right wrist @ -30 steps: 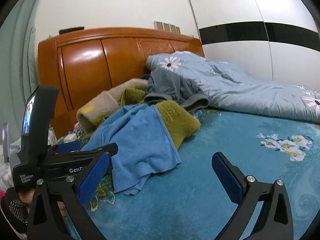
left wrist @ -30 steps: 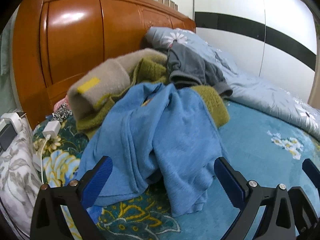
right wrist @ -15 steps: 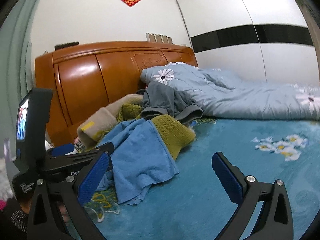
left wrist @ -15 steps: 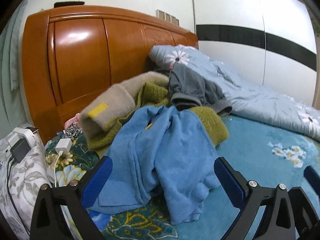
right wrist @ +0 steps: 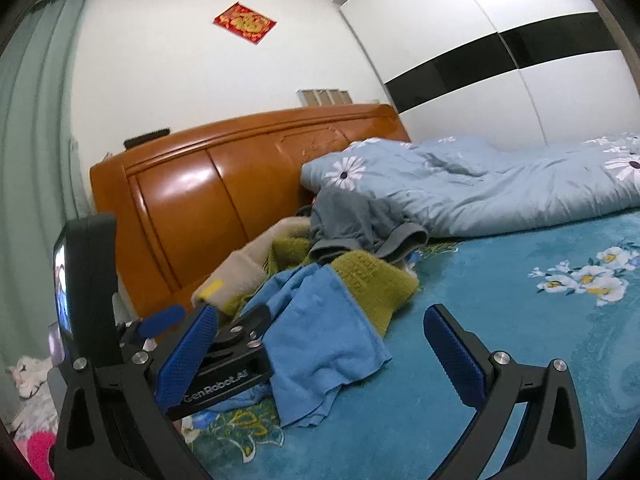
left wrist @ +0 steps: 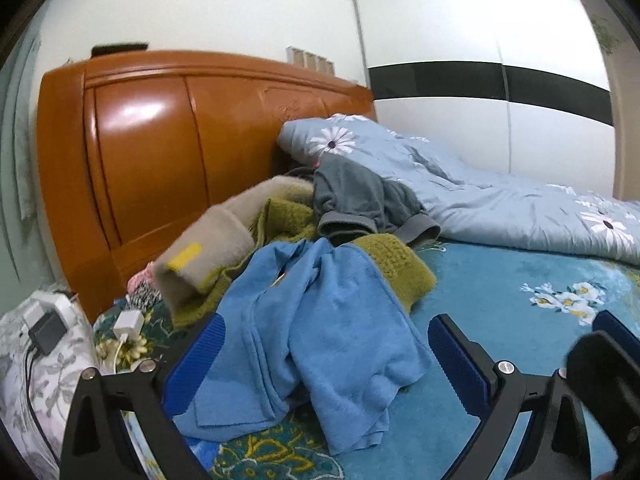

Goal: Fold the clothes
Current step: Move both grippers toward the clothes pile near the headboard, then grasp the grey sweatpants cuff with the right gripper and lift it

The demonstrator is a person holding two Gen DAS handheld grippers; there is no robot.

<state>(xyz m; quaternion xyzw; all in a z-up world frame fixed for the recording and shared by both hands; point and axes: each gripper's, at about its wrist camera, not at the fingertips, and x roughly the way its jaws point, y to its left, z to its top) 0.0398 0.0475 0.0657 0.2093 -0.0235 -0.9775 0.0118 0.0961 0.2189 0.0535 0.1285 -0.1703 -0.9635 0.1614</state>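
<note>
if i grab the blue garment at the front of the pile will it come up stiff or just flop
The blue garment will probably flop: it already lies in soft folds with no fixed shape. It looks thin, so likely light. Its upper edge is draped on the green knit, so lifting may drag on that piece.

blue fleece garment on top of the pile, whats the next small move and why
Probably lower the open left gripper onto the crumpled blue fleece garment and pinch its near edge: it lies topmost, nearest, over the olive knit sweater, and both grippers are empty.

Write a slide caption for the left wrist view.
Open left tongs face a blue garment heaped before the wooden headboard.
</note>
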